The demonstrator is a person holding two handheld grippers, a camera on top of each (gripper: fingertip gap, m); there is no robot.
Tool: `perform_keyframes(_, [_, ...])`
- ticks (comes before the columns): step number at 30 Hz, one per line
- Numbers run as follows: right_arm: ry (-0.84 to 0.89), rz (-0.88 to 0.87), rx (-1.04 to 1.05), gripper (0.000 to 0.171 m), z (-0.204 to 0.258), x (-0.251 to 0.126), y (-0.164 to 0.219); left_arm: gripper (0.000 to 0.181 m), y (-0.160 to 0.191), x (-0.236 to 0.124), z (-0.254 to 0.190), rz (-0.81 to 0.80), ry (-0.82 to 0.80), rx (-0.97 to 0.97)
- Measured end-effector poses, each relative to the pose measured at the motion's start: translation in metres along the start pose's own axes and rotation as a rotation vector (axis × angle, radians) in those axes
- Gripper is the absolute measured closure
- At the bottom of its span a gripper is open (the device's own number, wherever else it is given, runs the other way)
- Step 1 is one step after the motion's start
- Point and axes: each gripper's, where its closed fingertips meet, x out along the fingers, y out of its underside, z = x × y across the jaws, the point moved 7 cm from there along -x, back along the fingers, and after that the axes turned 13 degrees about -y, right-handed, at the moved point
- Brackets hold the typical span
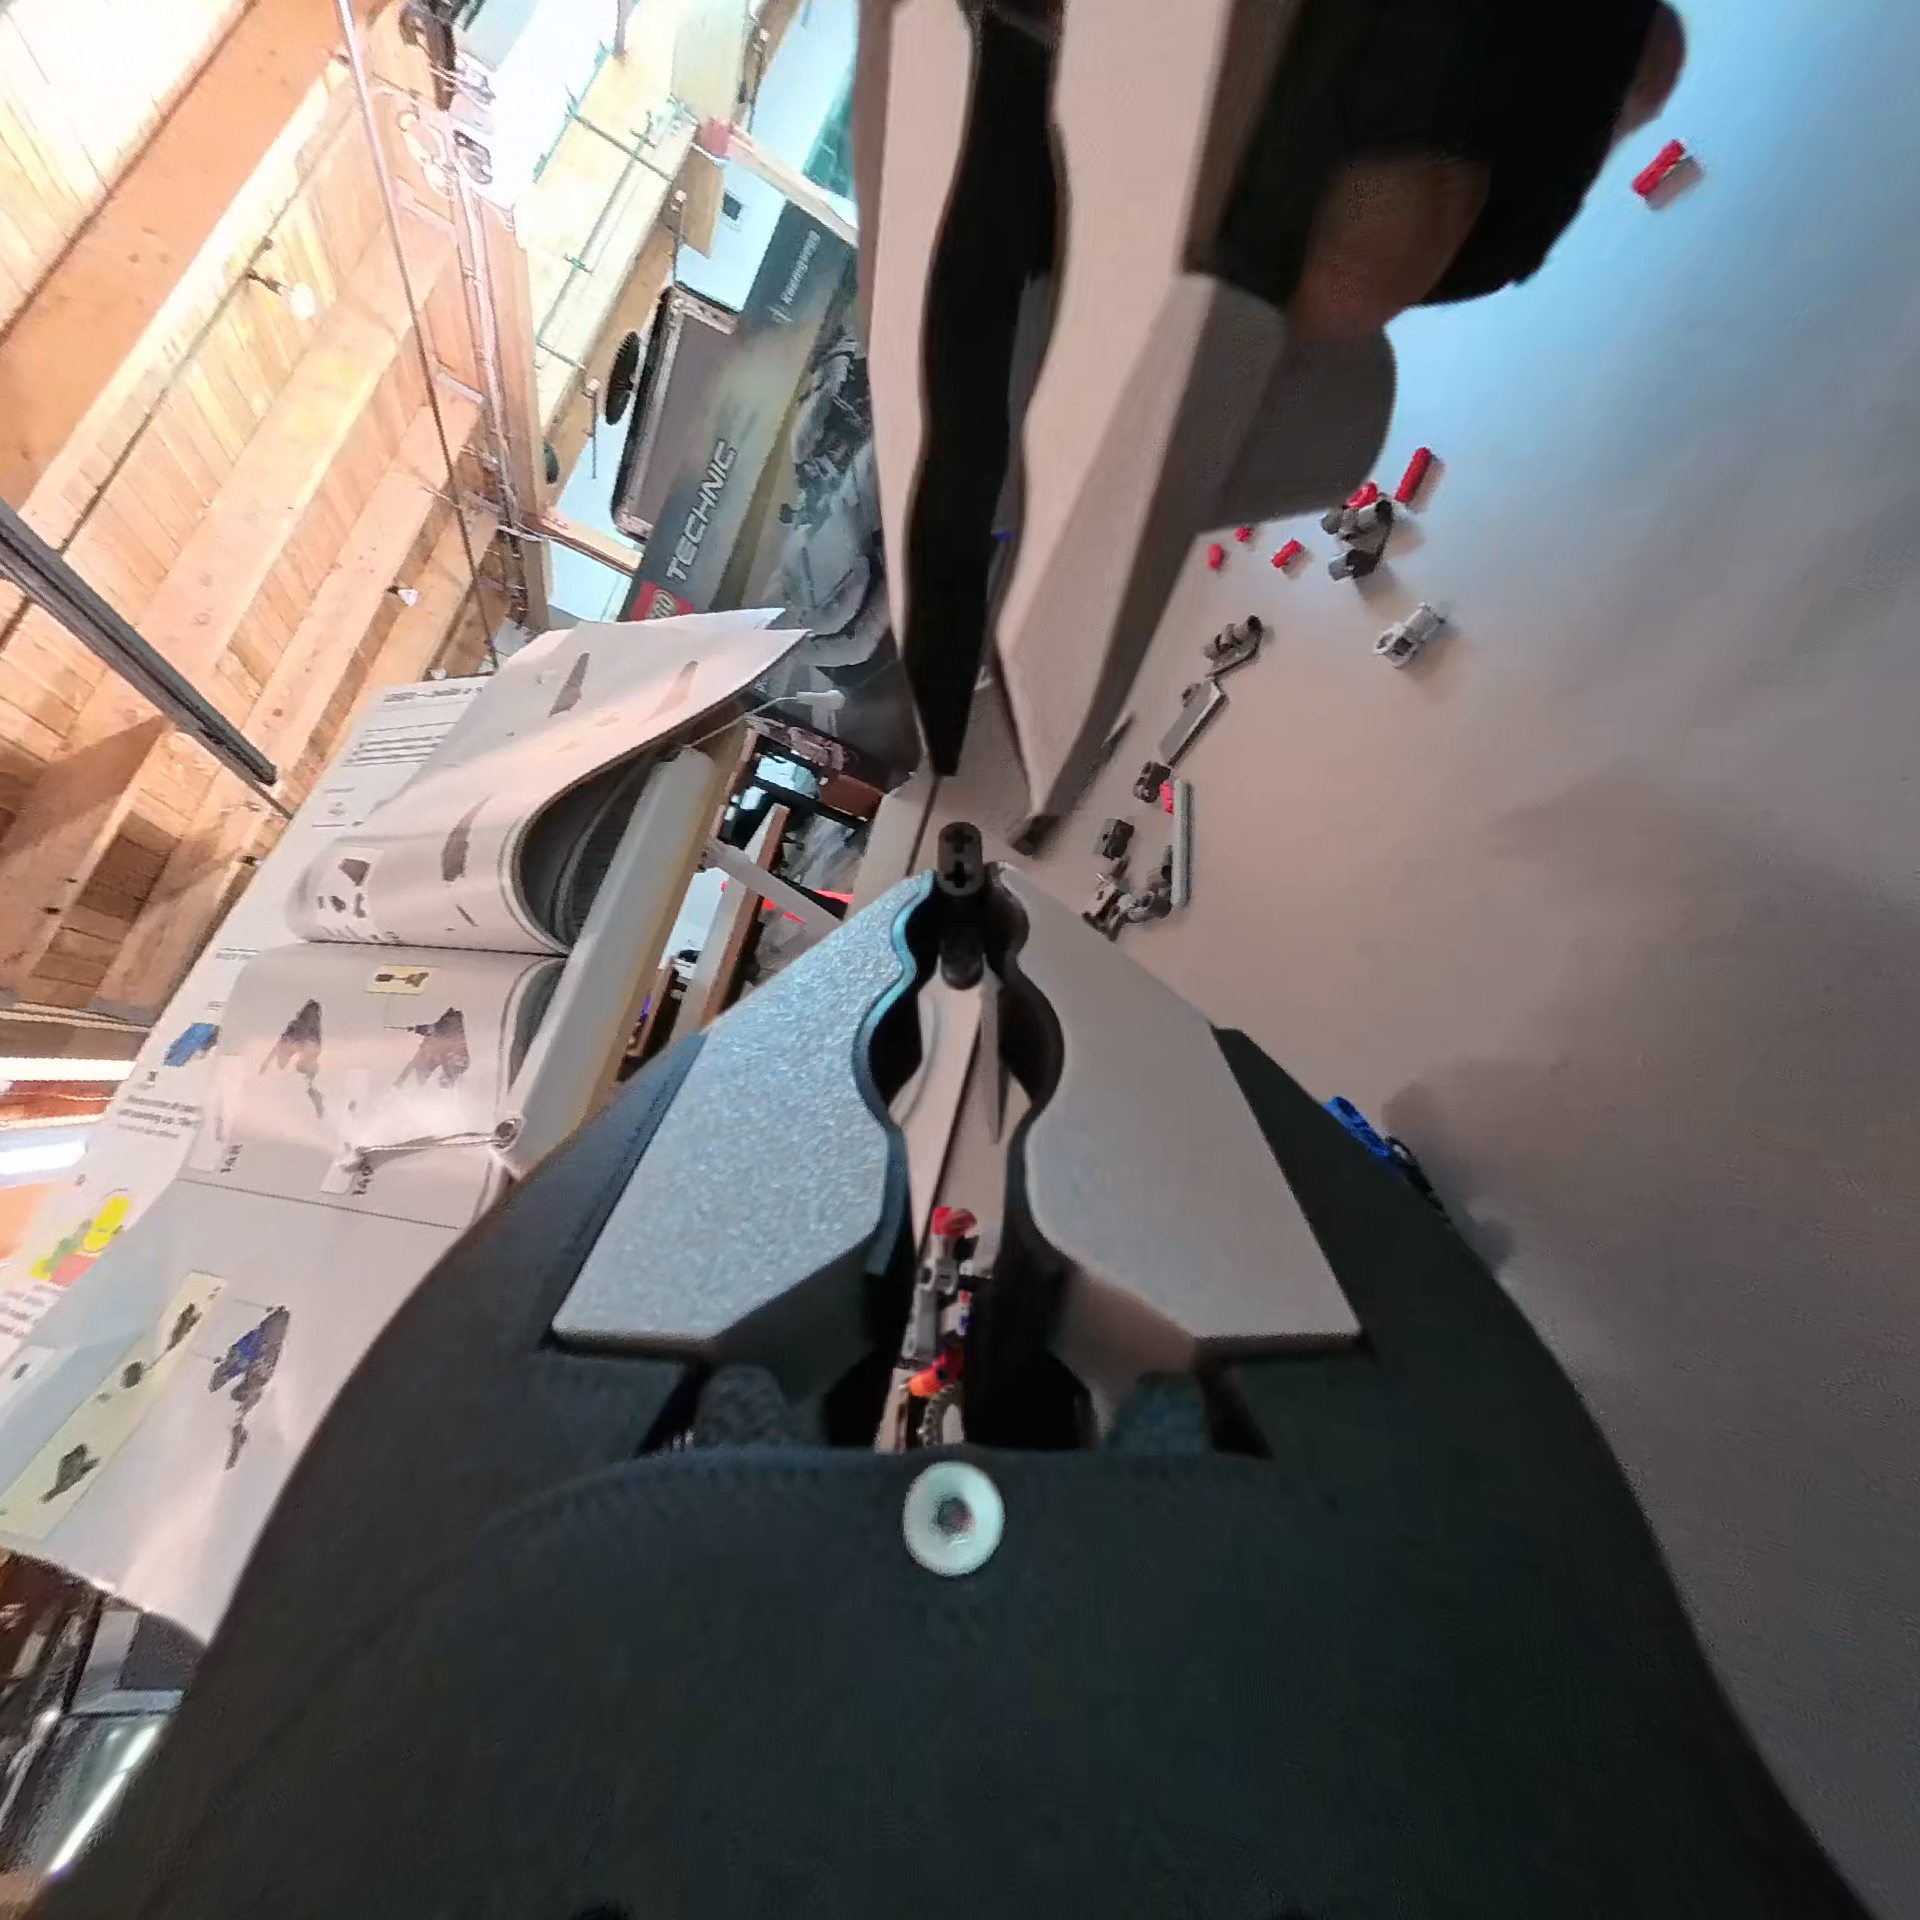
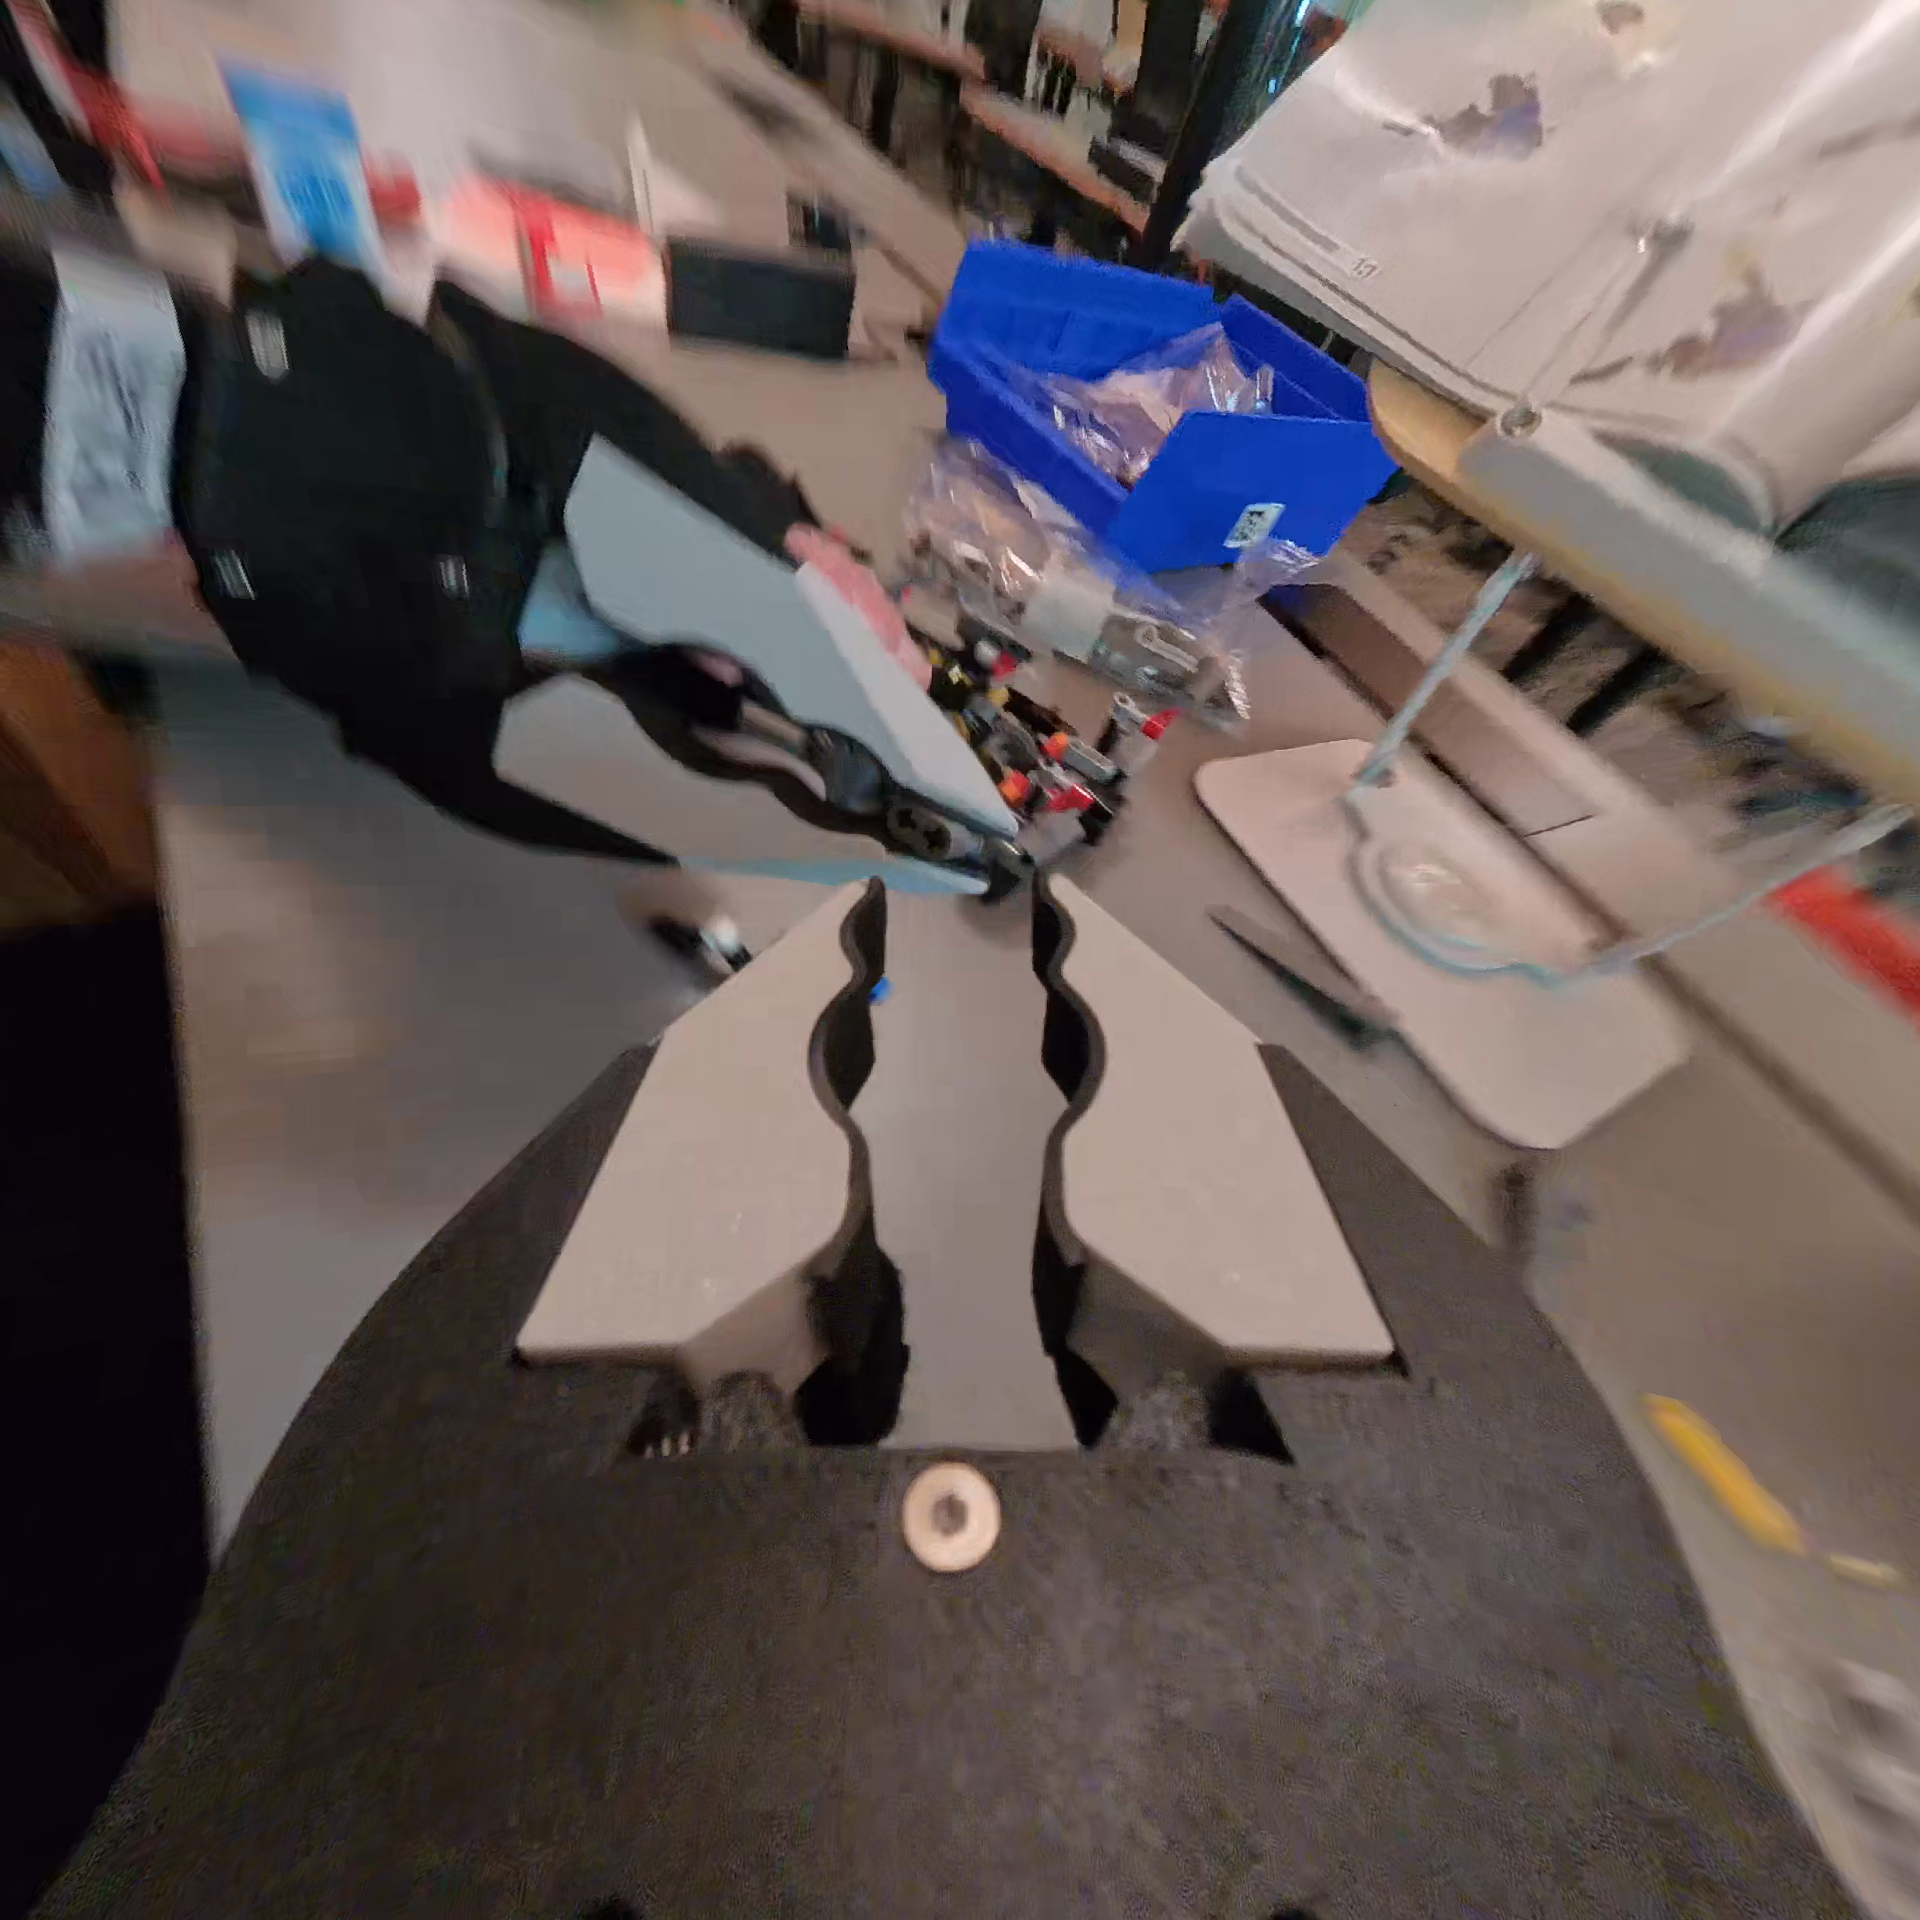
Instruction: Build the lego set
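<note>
Steadiness matters: my left gripper [image 1: 961, 899] pinches a black connector [image 1: 958, 914]; right gripper [image 2: 956, 904], gaping empty, should approach squarely.

A workshop-like room: bare timber ceiling [image 1: 208, 312] at 10 o'clock, blue parts bin [image 2: 1174, 416] at 1 o'clock, grey tabletop [image 1: 1610, 935] strewn with pieces.

My left gripper [image 1: 961, 894] and right gripper [image 2: 956, 904] look alike: a rough black body, one silver screw [image 1: 953, 1524] at its middle, and two pale grey wedge fingers [image 2: 727, 1164] with wavy black inner edges, the left's edged in blue.
</note>
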Motion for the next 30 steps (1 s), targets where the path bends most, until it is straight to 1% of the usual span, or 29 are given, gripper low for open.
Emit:
perform_keyframes(2, [-0.087,-0.125,0.175,0.143,-0.003,0.001,-0.001,0.177,-0.001,0.0,0.001,-0.005,-0.034,0.023])
perform_keyframes(3, [-0.106,-0.155,0.236,0.144,-0.005,0.002,0.0,0.177,-0.002,-0.001,0.002,-0.009,-0.047,0.032])
perform_keyframes(7, [-0.181,-0.239,0.328,0.144,-0.005,0.01,0.003,0.177,-0.006,-0.003,0.001,-0.038,-0.074,0.073])
perform_keyframes(12, [-0.164,-0.269,0.388,0.148,-0.006,0.014,0.004,0.177,-0.003,-0.001,-0.002,-0.015,-0.111,0.18])
perform_keyframes(15, [-0.221,-0.343,0.504,0.151,-0.009,0.012,0.005,0.177,-0.006,-0.002,-0.002,-0.031,-0.131,0.218])
perform_keyframes(19, [-0.155,-0.339,0.494,0.153,-0.006,0.015,0.009,0.177,-0.003,-0.001,-0.006,0.004,-0.138,0.274])
perform_keyframes(21, [-0.067,-0.305,0.436,0.152,-0.003,0.016,0.009,0.178,-0.001,0.0,-0.009,0.029,-0.134,0.286])
perform_keyframes(23, [0.011,-0.289,0.356,0.157,0.002,0.017,0.006,0.177,-0.001,0.001,-0.008,0.04,-0.146,0.278])
perform_keyframes(27, [0.033,-0.29,0.337,0.158,0.003,0.017,0.005,0.177,-0.001,0.002,-0.008,0.052,-0.146,0.262])
perform_keyframes(28, [0.027,-0.295,0.35,0.155,0.002,0.017,0.006,0.177,-0.001,0.002,-0.008,0.052,-0.14,0.242])
perform_keyframes(30, [0.022,-0.281,0.349,0.142,0.002,0.016,0.006,0.178,-0.002,0.002,-0.006,0.047,-0.143,0.221])
